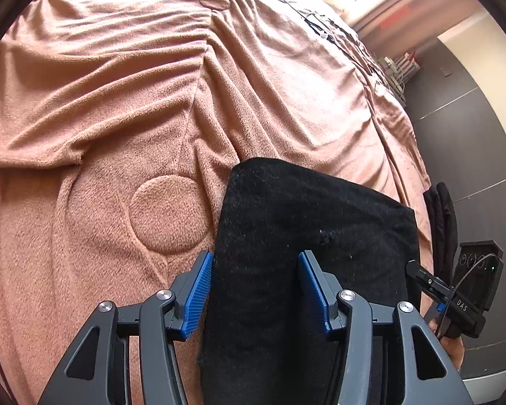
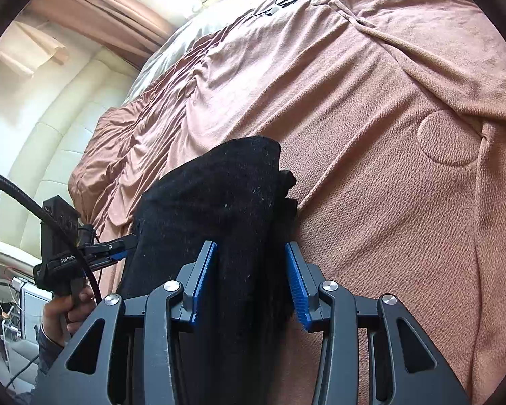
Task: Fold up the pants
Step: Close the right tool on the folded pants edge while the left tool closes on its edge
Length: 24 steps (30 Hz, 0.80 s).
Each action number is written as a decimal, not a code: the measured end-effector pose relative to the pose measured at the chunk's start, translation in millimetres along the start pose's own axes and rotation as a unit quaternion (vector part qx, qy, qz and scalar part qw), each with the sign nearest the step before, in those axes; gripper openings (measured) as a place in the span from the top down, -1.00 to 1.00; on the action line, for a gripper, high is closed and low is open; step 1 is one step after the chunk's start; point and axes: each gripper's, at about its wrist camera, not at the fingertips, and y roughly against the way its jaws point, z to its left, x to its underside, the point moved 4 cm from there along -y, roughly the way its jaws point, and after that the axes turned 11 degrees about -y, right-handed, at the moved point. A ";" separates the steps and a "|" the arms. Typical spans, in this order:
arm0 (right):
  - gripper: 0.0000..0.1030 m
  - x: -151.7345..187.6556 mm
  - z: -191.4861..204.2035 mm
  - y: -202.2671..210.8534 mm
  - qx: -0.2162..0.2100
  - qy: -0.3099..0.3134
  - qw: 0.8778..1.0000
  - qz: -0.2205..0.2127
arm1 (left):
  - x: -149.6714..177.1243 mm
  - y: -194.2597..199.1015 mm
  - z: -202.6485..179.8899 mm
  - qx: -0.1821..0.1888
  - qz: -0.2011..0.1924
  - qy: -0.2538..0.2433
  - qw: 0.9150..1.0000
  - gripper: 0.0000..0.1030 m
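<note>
The black pants (image 1: 307,236) lie folded into a thick bundle on a bed covered by a rumpled pinkish-brown blanket (image 1: 117,101), close to the bed's side edge where the blanket drops toward a dark tiled floor (image 1: 462,128). The left tool (image 1: 255,290) sits over the near part of the bundle with its blue pads (image 1: 198,297) spread to either side of the black cloth; the left pad stands along the fabric's edge and the right pad lies over the cloth, with a clear span of fabric between them, so this tool is open and not squeezing the pants. The right tool (image 2: 251,280) straddles a bunched, raised fold of the same pants (image 2: 219,195), and both of its blue pads (image 2: 204,276) lie against the sides of that fold, gripping it. In the right wrist view a hand (image 2: 67,314) holds the left tool's handle at the edge of the bed, its tip at the bundle's side. A round stitched patch (image 1: 168,214) in the blanket lies just beside the pants. A cream padded headboard (image 2: 50,128) rises beyond the far end of the bed.
</note>
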 end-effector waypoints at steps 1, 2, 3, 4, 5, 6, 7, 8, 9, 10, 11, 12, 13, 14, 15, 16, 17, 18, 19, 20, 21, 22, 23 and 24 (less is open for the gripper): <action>0.24 -0.8 1.5 -0.4 0.003 0.003 1.000 -0.002 | -1.9 -1.0 0.3 0.000 0.000 0.000 1.000 -0.05; 0.24 -0.3 2.5 -0.7 0.006 0.006 1.000 -0.004 | -4.1 -1.6 0.3 0.000 -0.001 -0.001 1.000 -0.05; 0.24 -0.6 3.6 -1.0 0.009 0.009 1.000 -0.006 | -6.1 -1.3 -0.6 -0.003 -0.004 -0.005 1.000 -0.01; 0.24 -0.2 4.7 -1.1 0.012 0.013 1.000 -0.009 | -7.7 -0.6 -2.9 -0.010 -0.008 -0.013 1.000 0.03; 0.24 -0.4 5.2 -1.1 0.015 0.015 1.000 -0.011 | -9.0 -0.1 -5.7 -0.020 -0.008 -0.024 0.999 0.11; 0.24 -1.1 5.6 -0.1 0.017 0.018 1.000 -0.014 | -9.8 0.8 -9.5 -0.030 -0.009 -0.037 0.999 0.18; 0.24 -1.2 6.1 0.6 0.020 0.021 0.999 -0.017 | -10.8 2.2 -12.3 -0.038 -0.010 -0.048 0.998 0.22; 0.24 0.1 5.9 1.6 0.024 0.023 0.999 -0.021 | -12.0 3.7 -13.0 -0.041 -0.014 -0.055 0.998 0.27; 0.24 0.8 5.8 2.0 0.027 0.024 0.999 -0.021 | -12.8 5.2 -14.3 -0.042 -0.019 -0.059 0.997 0.32; 0.24 2.1 5.5 2.2 0.032 0.027 0.999 -0.021 | -12.8 6.5 -16.2 -0.043 -0.021 -0.063 0.997 0.33; 0.24 4.7 5.4 2.1 0.039 0.032 0.998 -0.023 | -12.4 7.5 -17.8 -0.046 -0.023 -0.067 0.996 0.34; 0.24 5.9 5.8 1.7 0.044 0.037 0.998 -0.022 | -11.7 8.2 -19.0 -0.048 -0.025 -0.071 0.996 0.35; 0.24 7.4 4.9 1.2 0.045 0.038 0.998 -0.019 | -11.6 9.2 -20.3 -0.049 -0.028 -0.073 0.996 0.35; 0.24 7.7 2.8 0.8 0.040 0.032 0.999 -0.015 | -11.4 9.7 -21.0 -0.048 -0.030 -0.073 0.996 0.35; 0.24 7.2 0.5 0.6 0.033 0.023 0.999 -0.010 | -11.4 9.5 -20.1 -0.048 -0.029 -0.072 0.996 0.34; 0.24 7.4 -2.6 0.7 0.024 0.012 1.000 -0.004 | -10.9 8.5 -17.9 -0.046 -0.026 -0.065 0.997 0.32; 0.24 7.0 -5.1 1.1 0.013 0.001 1.000 0.002 | -9.7 7.6 -14.6 -0.041 -0.022 -0.055 0.997 0.28; 0.24 6.8 -7.5 2.4 0.000 -0.012 1.000 0.009 | -8.3 6.6 -10.7 -0.036 -0.019 -0.042 0.998 0.25; 0.24 6.6 -10.5 3.3 -0.012 -0.025 1.000 0.014 | -6.1 5.3 -8.0 -0.035 -0.013 -0.034 0.999 0.19; 0.19 8.2 -13.3 4.7 -0.025 -0.039 0.999 0.021 | -3.2 4.4 -7.2 -0.036 -0.006 -0.031 0.999 0.10; 0.02 9.0 -17.0 5.2 -0.032 -0.050 0.998 0.026 | 0.3 3.6 -6.1 -0.034 -0.001 -0.029 0.999 0.02; -0.05 10.6 -21.1 5.8 -0.034 -0.060 0.997 0.030 | 3.8 3.6 -6.2 -0.029 0.001 -0.027 0.999 -0.01; -0.07 12.6 -24.4 6.7 -0.036 -0.068 0.997 0.031 | 7.5 3.7 -6.6 -0.024 0.004 -0.025 0.999 -0.04; -0.08 12.9 -26.8 7.2 -0.042 -0.074 0.996 0.034 | 11.4 3.7 -6.9 -0.023 0.007 -0.025 0.999 -0.08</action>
